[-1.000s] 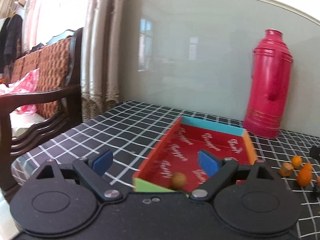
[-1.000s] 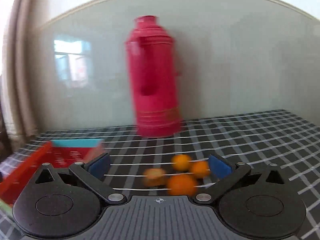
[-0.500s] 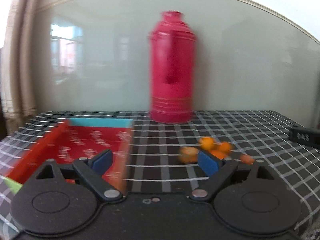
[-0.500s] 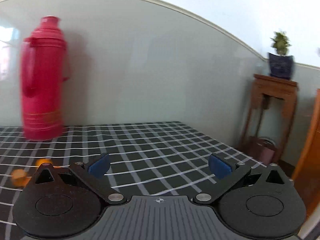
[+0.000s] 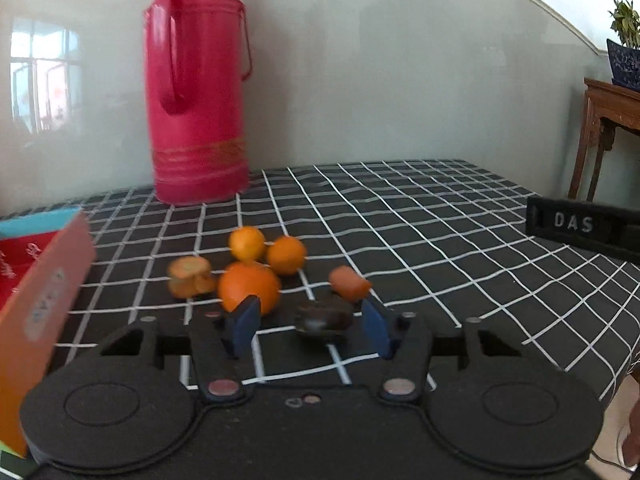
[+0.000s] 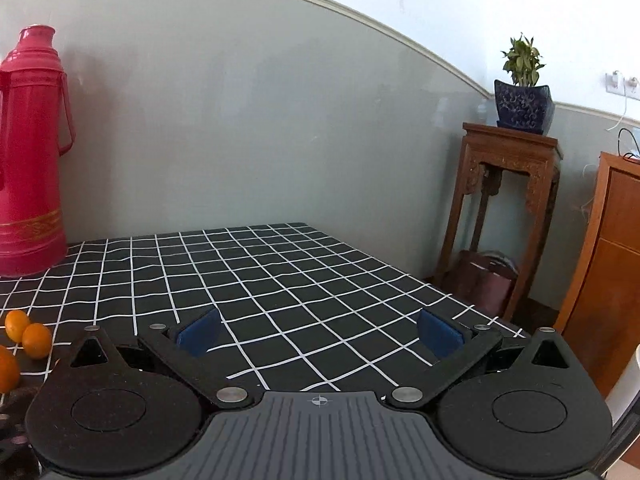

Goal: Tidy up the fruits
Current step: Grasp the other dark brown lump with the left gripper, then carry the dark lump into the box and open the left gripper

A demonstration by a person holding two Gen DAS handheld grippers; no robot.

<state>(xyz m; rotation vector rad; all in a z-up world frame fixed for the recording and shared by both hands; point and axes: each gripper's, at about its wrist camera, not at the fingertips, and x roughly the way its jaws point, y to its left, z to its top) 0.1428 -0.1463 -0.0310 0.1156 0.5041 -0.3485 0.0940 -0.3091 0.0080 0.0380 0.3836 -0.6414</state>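
In the left wrist view, a cluster of fruit lies on the checked tablecloth: a large orange (image 5: 249, 287), two small oranges (image 5: 247, 242) (image 5: 286, 255), a tan fruit (image 5: 189, 275), an orange piece (image 5: 349, 283) and a dark fruit (image 5: 323, 317). My left gripper (image 5: 308, 326) is open, its blue pads either side of the dark fruit, apart from it. The red box (image 5: 44, 280) stands at the left edge. My right gripper (image 6: 320, 330) is open and empty over bare cloth; small oranges (image 6: 28, 334) show at its far left.
A tall pink thermos (image 5: 198, 84) stands at the back near the wall, also seen in the right wrist view (image 6: 30, 152). A black sign reading DAS (image 5: 580, 226) sits at the right table edge. A wooden stand with a potted plant (image 6: 520, 88) stands beyond the table.
My left gripper swung right from the red box to the fruit cluster and now brackets the dark fruit. My right gripper swung right, away from the fruit, toward bare cloth.
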